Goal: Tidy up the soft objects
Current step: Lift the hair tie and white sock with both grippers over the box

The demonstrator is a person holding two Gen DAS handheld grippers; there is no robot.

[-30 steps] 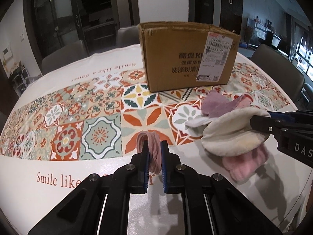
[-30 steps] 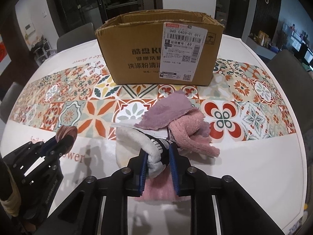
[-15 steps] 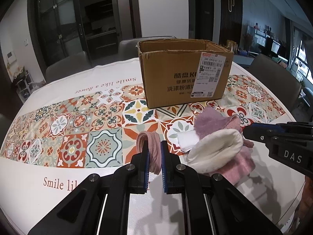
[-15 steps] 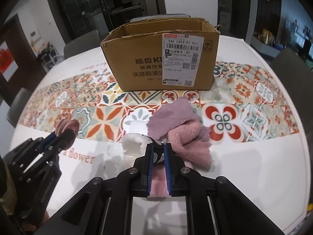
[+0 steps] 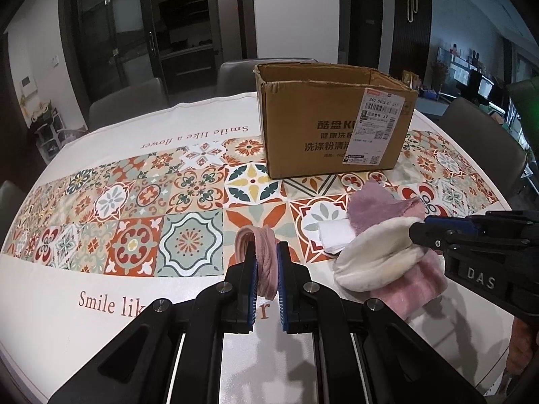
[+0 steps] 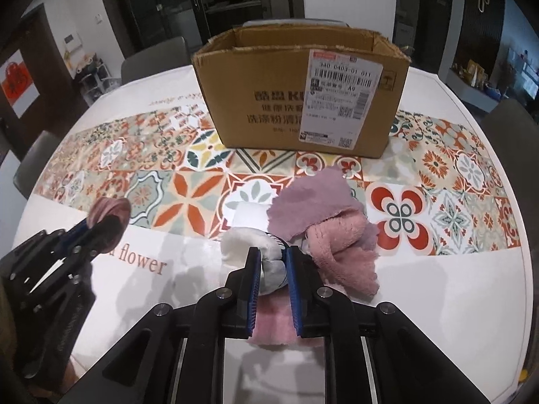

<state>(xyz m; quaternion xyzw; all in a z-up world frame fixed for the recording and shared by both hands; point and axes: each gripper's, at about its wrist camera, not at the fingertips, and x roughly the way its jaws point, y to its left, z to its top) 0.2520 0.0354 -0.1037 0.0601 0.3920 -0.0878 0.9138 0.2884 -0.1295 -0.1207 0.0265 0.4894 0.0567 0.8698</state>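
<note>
My left gripper [image 5: 266, 249] is shut on a pink ribbed sock [image 5: 259, 235], held just above the tablecloth; in the right wrist view this gripper [image 6: 97, 225] and sock [image 6: 109, 208] sit at far left. A bunched cream cloth [image 6: 235, 249] fills my right gripper [image 6: 273, 252], whose jaws are opening slightly while the pads still press it. That cloth [image 5: 374, 259] lies on a pile with a mauve cloth [image 6: 313, 202], a fluffy pink cloth [image 6: 340, 245] and a white folded piece [image 6: 249, 215]. The open cardboard box [image 6: 269, 101] stands behind the pile.
The round table wears a white cloth with a patterned tile band [image 5: 188, 202] and printed words. Grey chairs [image 5: 128, 101] ring the far side and the right edge [image 5: 481, 141]. In the left wrist view the box [image 5: 303, 128] stands at centre right.
The right jaws squeezed the cream cloth narrow, then widened a little. Both views tipped up slightly, showing more of the box's open top. The left gripper kept its hold on the sock.
</note>
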